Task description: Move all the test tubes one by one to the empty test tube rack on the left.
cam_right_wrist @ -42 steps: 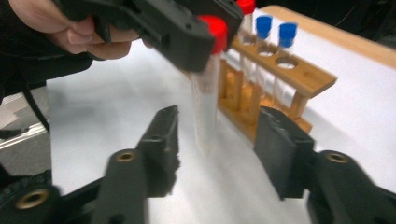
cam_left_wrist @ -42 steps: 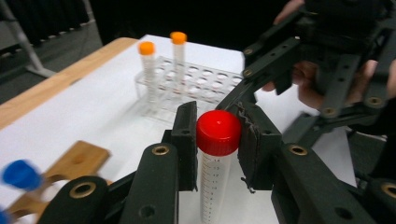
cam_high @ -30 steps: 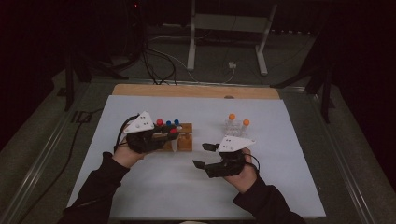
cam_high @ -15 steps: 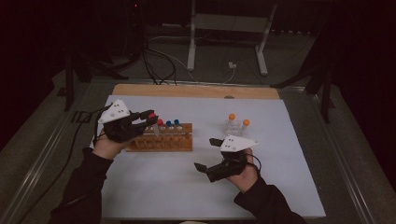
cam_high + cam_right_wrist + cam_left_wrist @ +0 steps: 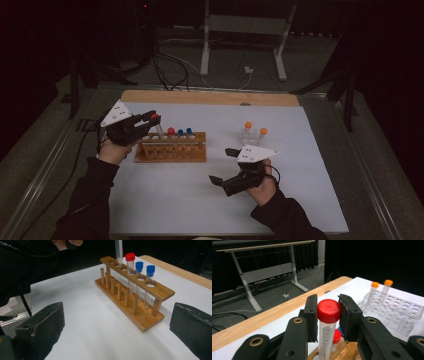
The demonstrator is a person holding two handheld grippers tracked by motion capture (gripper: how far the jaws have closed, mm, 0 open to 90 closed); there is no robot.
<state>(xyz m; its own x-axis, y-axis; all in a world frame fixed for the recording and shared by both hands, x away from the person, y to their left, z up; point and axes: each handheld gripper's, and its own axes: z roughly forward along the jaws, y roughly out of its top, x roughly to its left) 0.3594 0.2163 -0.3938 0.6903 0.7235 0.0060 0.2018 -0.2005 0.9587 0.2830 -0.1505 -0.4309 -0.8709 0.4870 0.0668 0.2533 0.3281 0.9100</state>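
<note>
A person at a white worktop (image 5: 175,200) holds a claw in each hand. The left claw (image 5: 150,119) is clenched on a red-capped tube (image 5: 327,322), its black pads pressing the cap from both sides, as the left gripper view shows. In the high view the tube hangs above the left end of a wooden rack (image 5: 172,149); in the right gripper view its pointed tip sits at the rim of one of the rack's end holes, not yet lowered in. Three more tubes stand upright in the rack: one red-capped (image 5: 130,262), then two blue-capped (image 5: 139,268) beside it. The right claw (image 5: 222,165) rests low over the worktop nearer the person, well apart from the rack, its jaws having just been opening and now released wide with nothing between them. Farther right, two orange-capped tubes (image 5: 255,131) stand in a clear rack (image 5: 397,312) near the worktop's far edge.
</note>
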